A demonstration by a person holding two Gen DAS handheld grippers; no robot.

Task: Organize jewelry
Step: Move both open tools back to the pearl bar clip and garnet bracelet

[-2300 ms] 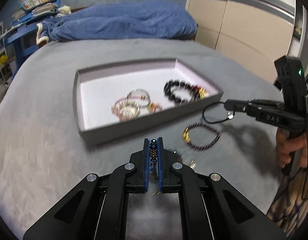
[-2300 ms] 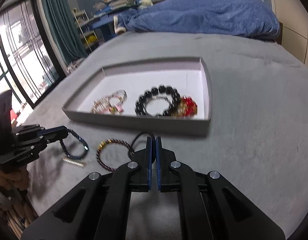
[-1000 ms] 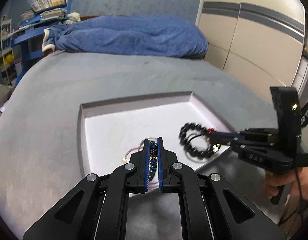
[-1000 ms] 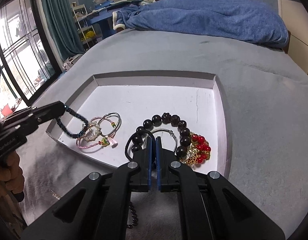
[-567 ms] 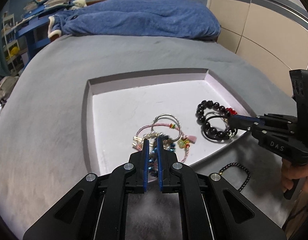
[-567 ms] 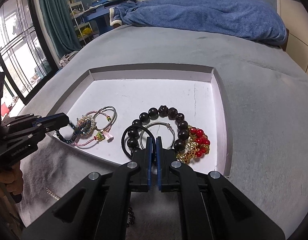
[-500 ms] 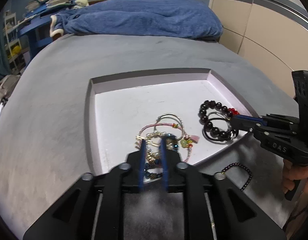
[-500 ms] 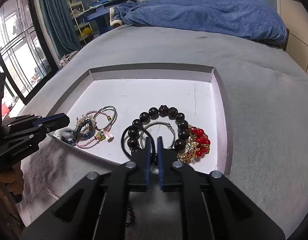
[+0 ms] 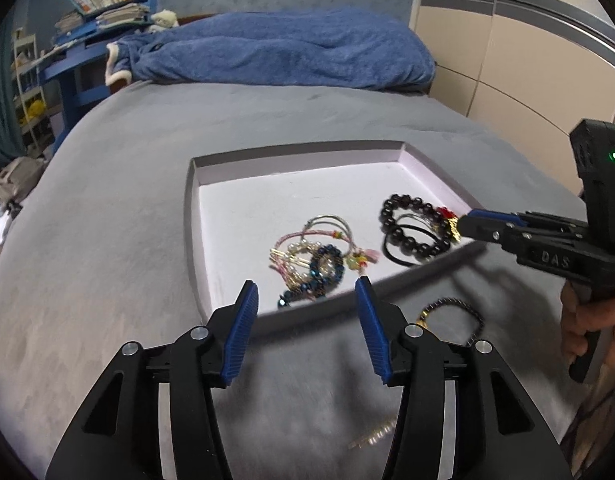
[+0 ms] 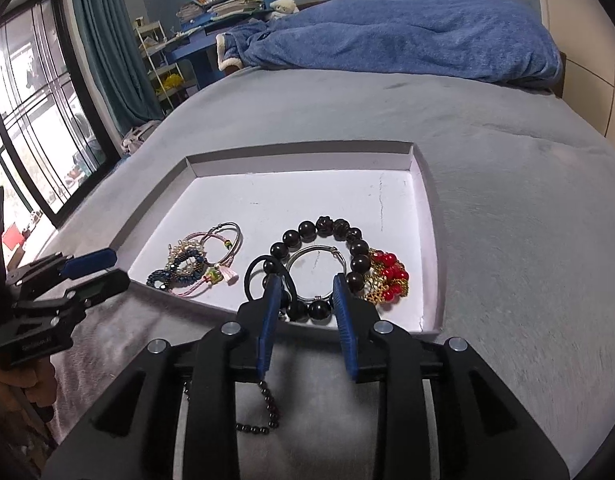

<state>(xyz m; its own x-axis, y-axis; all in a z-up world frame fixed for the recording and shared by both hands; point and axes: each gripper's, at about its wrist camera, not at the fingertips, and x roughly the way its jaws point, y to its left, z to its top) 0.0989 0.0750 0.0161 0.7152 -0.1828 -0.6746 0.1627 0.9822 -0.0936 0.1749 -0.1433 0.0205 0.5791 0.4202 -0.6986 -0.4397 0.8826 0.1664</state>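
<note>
While poised just short of the shallow grey tray on the grey bedspread, left gripper spread wide, holding nothing; right gripper parted too, empty. Inside the tray: blue beaded bracelet among pink and pearl bands at near left, black bead bracelet, black hair tie and red-gold piece at near right. Outside the near wall: 1 dark bead strand.

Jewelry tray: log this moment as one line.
left gripper: open, empty | right gripper: open, empty | blue bead bracelet: in tray | black cord loop: in tray | dark bead bracelet: on bed
</note>
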